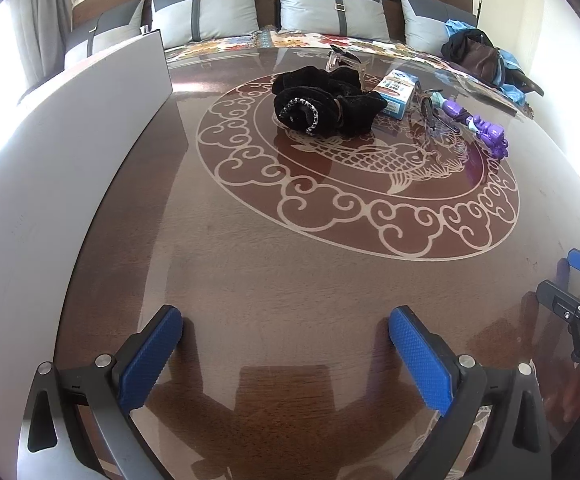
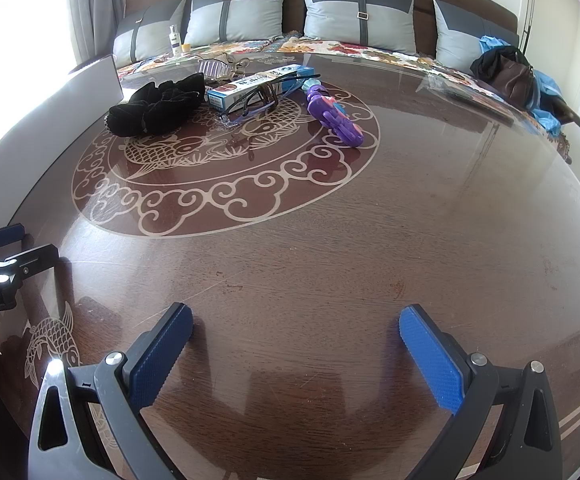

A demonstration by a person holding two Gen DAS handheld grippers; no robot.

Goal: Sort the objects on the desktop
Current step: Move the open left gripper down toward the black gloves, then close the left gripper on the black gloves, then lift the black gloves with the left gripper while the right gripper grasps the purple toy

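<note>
Gleaming under window light, a dark wood table (image 1: 290,264) with a pale carp-and-cloud inlay fills both views; a sofa with 4 grey cushions (image 2: 234,10) lines its far edge, a dark bag (image 2: 508,72) at the right end.

Left tongs (image 1: 284,334) hover low over bare wood, jaws spread wide, gripping nothing. Well ahead lie a black scrunchie (image 1: 322,104), a blue box (image 1: 396,94), glasses (image 1: 430,114) and a purple toy (image 1: 486,132), left to right.

Right tongs (image 2: 296,330) are likewise released and empty, that cluster far ahead-left.
</note>
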